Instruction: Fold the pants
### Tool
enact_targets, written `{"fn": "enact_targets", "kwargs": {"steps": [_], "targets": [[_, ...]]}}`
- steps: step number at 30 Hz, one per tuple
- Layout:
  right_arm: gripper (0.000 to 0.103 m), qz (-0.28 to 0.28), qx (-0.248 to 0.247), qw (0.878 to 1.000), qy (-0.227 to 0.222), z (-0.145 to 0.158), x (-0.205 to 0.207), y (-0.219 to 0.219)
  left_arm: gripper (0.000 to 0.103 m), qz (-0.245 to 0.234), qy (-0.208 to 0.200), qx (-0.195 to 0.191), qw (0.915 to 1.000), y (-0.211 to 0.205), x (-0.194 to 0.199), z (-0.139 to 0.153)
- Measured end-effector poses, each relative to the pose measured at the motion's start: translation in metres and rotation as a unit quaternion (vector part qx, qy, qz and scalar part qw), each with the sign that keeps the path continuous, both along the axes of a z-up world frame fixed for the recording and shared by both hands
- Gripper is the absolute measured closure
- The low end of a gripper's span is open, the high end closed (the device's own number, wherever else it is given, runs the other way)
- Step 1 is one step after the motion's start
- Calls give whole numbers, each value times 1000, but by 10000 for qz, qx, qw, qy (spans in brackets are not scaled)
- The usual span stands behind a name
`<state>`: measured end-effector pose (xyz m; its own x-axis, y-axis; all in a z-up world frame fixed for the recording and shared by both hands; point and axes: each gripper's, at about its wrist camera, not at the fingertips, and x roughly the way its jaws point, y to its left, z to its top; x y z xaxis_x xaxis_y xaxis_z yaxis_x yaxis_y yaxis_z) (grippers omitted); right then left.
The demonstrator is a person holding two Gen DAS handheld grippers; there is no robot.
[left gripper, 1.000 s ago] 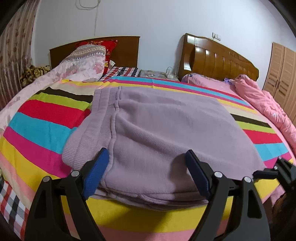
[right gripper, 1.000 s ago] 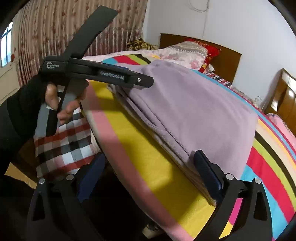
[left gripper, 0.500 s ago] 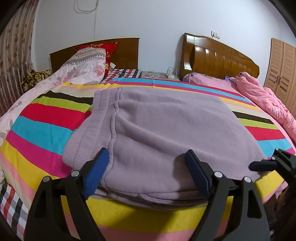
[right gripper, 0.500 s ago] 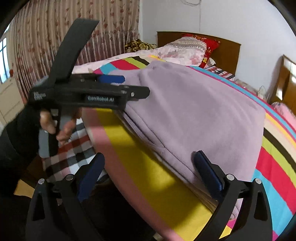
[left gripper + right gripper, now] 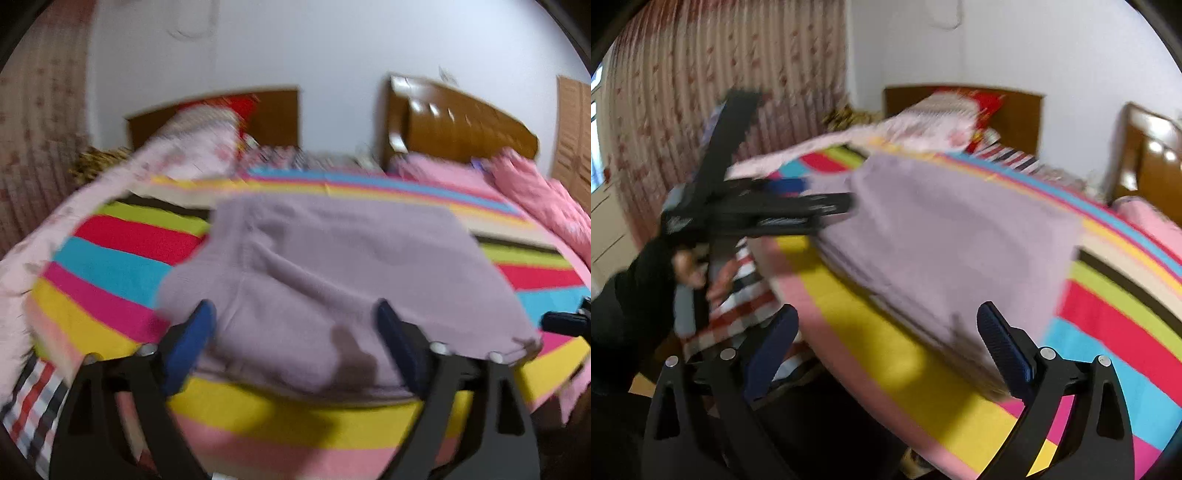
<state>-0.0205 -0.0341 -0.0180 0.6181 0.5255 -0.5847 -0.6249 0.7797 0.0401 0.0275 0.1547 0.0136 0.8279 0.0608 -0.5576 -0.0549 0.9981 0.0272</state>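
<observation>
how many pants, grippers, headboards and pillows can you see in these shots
pants: 1, folded on the striped blanket
grippers: 2, left gripper and right gripper, both with jaws open and nothing between the pads
headboards: 2, dark one and lighter carved one
pillows: 2, a patterned one and a red one behind it, both blurred
total: 7

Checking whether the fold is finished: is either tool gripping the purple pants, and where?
Neither. Left tool and right tool are open, clear of the folded pants.
</observation>
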Motion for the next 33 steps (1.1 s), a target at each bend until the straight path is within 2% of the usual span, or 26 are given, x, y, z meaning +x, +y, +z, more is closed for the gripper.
{"fn": "enact_targets", "kwargs": {"steps": [2,5,7,8,10,12,16,24,33], "targets": [[6,-470,42,9987,-171,6,-8,-20,2,455,-280,340,9980,-11,-24,7],[5,-1030,141,9939,-369,8,-19,-45,2,205,-716,711,9947,-39,-58,15],[5,-1426,182,9882,-534,9,-28,-59,2,161,-935,806,9922,-55,-75,20],[5,-1543,236,9860,-585,10,-31,-65,2,183,-951,770,9923,-62,-80,22],[5,-1699,346,9827,-657,13,-36,-71,2,62,-909,445,9948,-73,-87,24],[5,-1765,361,9810,-718,16,-38,-71,2,27,-852,315,9959,-82,-89,25],[5,-1714,229,9821,-743,15,-40,-67,2,72,-898,656,9938,-102,-92,23],[5,-1622,191,9845,-633,10,-40,-63,2,80,-593,430,9973,-100,-94,13],[5,-1609,190,9852,-564,7,-40,-62,2,196,-541,323,9978,-91,-88,10]]}}
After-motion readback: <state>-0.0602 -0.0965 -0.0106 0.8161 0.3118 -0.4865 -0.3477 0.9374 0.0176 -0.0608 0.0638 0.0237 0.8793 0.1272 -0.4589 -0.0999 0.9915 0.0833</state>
